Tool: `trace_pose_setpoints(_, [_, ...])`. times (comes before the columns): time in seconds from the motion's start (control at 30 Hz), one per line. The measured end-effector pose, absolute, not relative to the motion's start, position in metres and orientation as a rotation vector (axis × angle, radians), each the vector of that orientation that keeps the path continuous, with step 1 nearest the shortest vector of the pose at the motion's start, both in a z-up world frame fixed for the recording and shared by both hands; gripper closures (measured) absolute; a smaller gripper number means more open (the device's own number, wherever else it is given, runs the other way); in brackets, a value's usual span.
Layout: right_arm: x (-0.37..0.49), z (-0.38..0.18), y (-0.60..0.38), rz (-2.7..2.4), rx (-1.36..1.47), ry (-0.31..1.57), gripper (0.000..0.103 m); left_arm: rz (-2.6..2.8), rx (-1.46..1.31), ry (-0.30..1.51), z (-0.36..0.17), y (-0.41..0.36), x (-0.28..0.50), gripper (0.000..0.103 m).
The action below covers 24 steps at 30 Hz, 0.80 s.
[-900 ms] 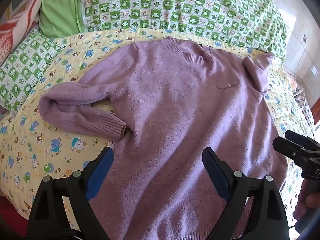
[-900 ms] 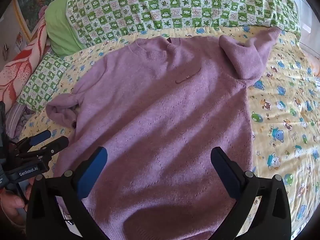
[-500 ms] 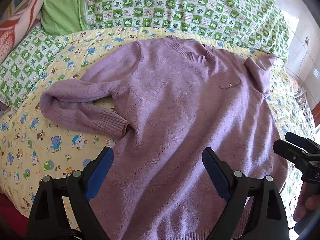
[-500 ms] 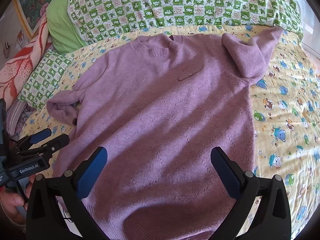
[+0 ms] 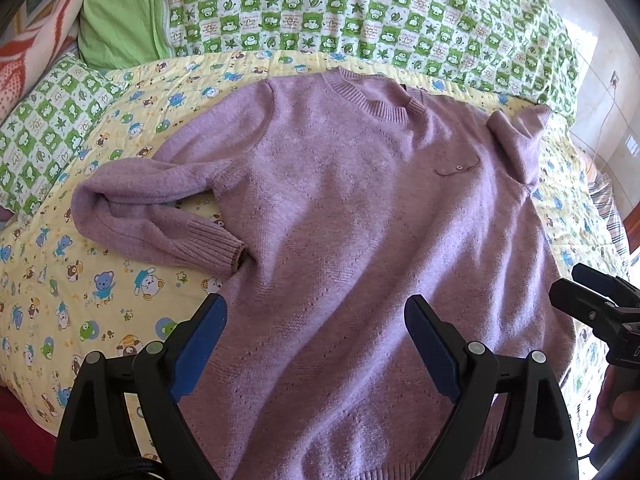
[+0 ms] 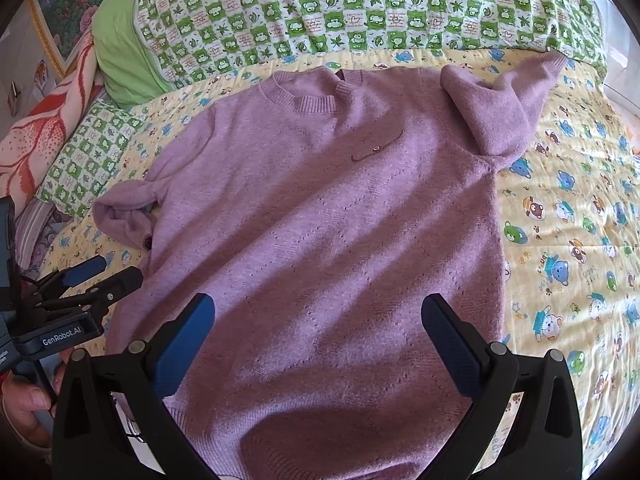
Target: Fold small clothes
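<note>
A lilac knit sweater (image 5: pixel 360 216) lies face up on the yellow cartoon-print bedsheet (image 5: pixel 80 280), collar toward the pillows. Its left sleeve (image 5: pixel 160 216) is bent back beside the body, cuff near the side seam. Its right sleeve (image 6: pixel 496 112) is bunched up at the far right shoulder. My left gripper (image 5: pixel 316 320) is open and empty above the lower left body. My right gripper (image 6: pixel 318 320) is open and empty above the lower body. The sweater also shows in the right wrist view (image 6: pixel 328 220). Each gripper shows in the other's view, the right (image 5: pixel 592 300) and the left (image 6: pixel 92 280).
A green-and-white checked quilt (image 5: pixel 360 12) and a plain green pillow (image 5: pixel 120 20) lie along the head of the bed. A small checked pillow (image 5: pixel 44 132) sits at the left with a red-patterned blanket (image 6: pixel 40 128). The bed's edge falls away at the right (image 5: pixel 608 208).
Both grippers have drifted slightly, so the sweater sits a little lower and farther right in the views. The sweater itself has not moved, and both grippers stay open.
</note>
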State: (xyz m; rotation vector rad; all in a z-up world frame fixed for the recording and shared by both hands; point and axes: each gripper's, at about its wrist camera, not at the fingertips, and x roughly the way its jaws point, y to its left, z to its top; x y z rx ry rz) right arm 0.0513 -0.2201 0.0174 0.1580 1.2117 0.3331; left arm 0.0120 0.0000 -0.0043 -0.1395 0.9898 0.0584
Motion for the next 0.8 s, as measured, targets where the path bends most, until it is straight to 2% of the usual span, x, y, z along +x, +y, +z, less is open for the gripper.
trace_pose_setpoints(0.4, [0.067, 0.009, -0.258, 0.252, 0.225, 1.224, 0.0, 0.013, -0.189, 1.0, -0.011, -0.005, 0.037, 0.012])
trace_pose_setpoints(0.8, [0.13, -0.004, -0.349, 0.089, 0.33, 1.194, 0.0, 0.009, -0.195, 1.054, -0.016, 0.001, 0.097, 0.012])
